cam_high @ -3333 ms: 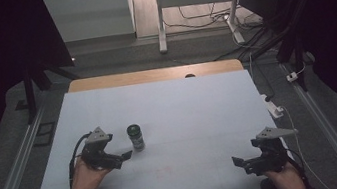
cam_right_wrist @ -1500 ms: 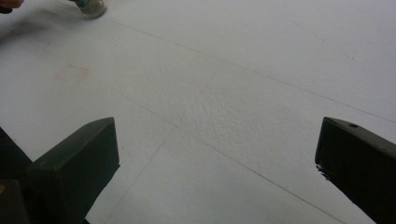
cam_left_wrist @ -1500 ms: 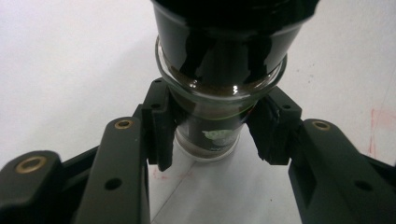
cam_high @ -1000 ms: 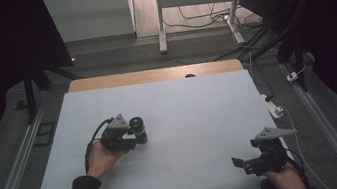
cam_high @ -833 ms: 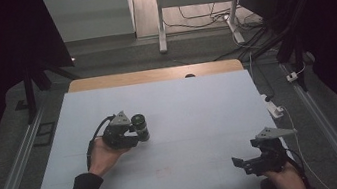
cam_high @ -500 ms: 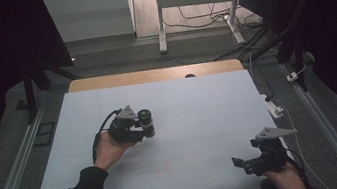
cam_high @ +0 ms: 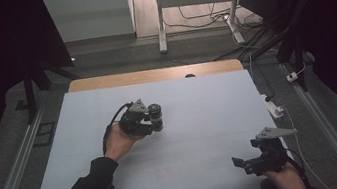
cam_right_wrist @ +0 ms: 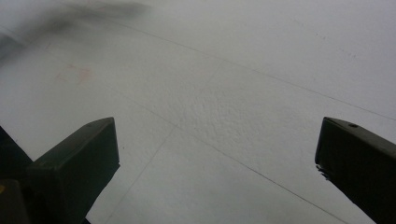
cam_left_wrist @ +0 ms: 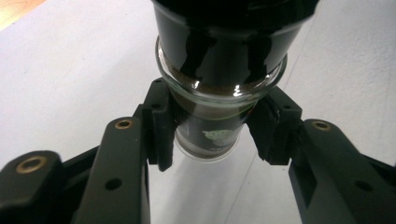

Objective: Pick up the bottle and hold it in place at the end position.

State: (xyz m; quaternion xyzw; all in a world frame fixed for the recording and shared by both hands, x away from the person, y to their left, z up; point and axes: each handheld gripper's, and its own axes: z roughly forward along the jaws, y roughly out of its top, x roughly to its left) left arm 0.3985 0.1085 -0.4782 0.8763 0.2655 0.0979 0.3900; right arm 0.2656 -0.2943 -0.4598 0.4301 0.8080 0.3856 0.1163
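glossy glass jar (cam_left_wrist: 219,70), matt tabletop (cam_high: 210,113)

The counter (cam_high: 204,144) is pale blue-white with a tan wooden far edge. The jar (cam_left_wrist: 219,88) is clear glass, dark brown inside, black-capped. Both grippers are black.

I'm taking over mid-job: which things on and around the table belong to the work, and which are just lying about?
In the job:
- dark glass jar, clamped in the left gripper
- white table top under it

Lying about:
- right gripper, idle, fingers open above bare table
- white plug block at the right edge
- floor cables behind the table
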